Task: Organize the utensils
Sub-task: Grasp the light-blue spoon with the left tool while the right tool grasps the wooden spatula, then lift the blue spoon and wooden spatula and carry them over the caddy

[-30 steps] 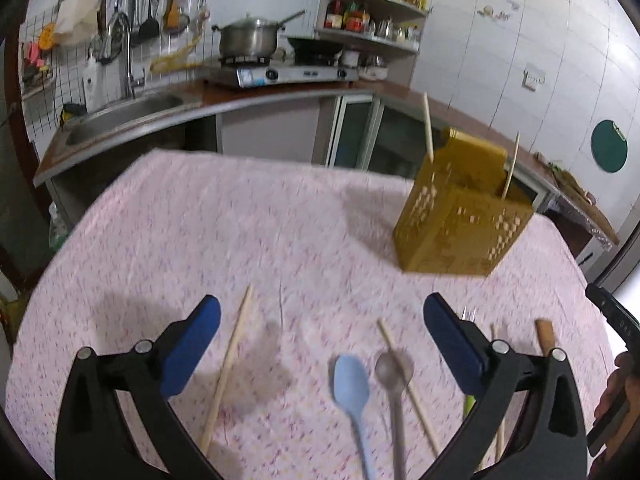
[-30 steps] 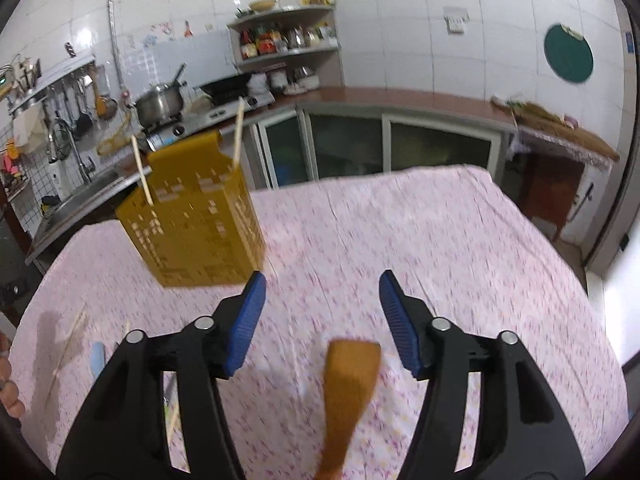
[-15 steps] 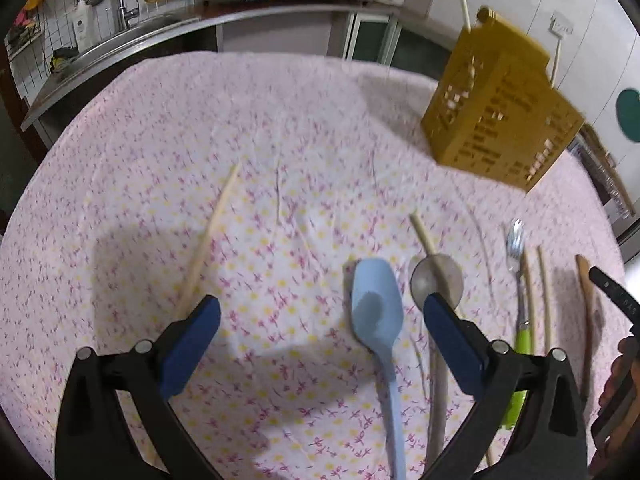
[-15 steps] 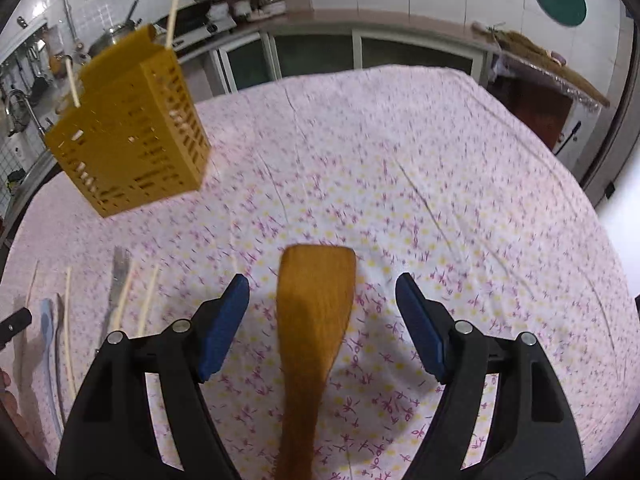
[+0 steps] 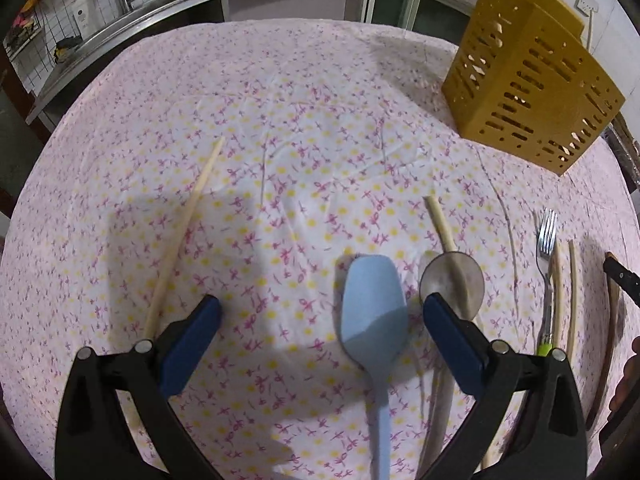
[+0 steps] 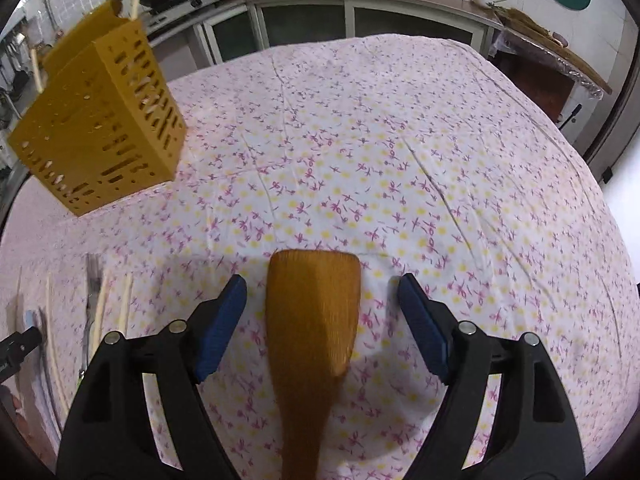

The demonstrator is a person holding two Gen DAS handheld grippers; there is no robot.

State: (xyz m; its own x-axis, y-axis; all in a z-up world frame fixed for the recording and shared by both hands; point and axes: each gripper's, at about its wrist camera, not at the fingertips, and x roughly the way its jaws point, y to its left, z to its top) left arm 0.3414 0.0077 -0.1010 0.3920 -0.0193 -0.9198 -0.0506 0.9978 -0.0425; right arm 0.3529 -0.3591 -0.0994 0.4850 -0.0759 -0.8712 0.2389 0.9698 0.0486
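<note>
Both grippers hover low over the bench, each lined up on a utensil, so the step in hand looks like the pick-up. The left gripper has its jaws wide apart with the blue spatula lying between them. The right gripper, also spread, straddles the wooden spatula. Neither grips anything yet.

Next, each would likely need to drop and close on its handle, then carry it to the yellow holder, which stands well apart at the far side with chopsticks already poking out.

A metal spoon and a chopstick crossing it lie just beside the blue spatula, close to the left gripper's right finger, and could get nudged. A fork and more chopsticks lie further right; a lone chopstick lies left.
</note>
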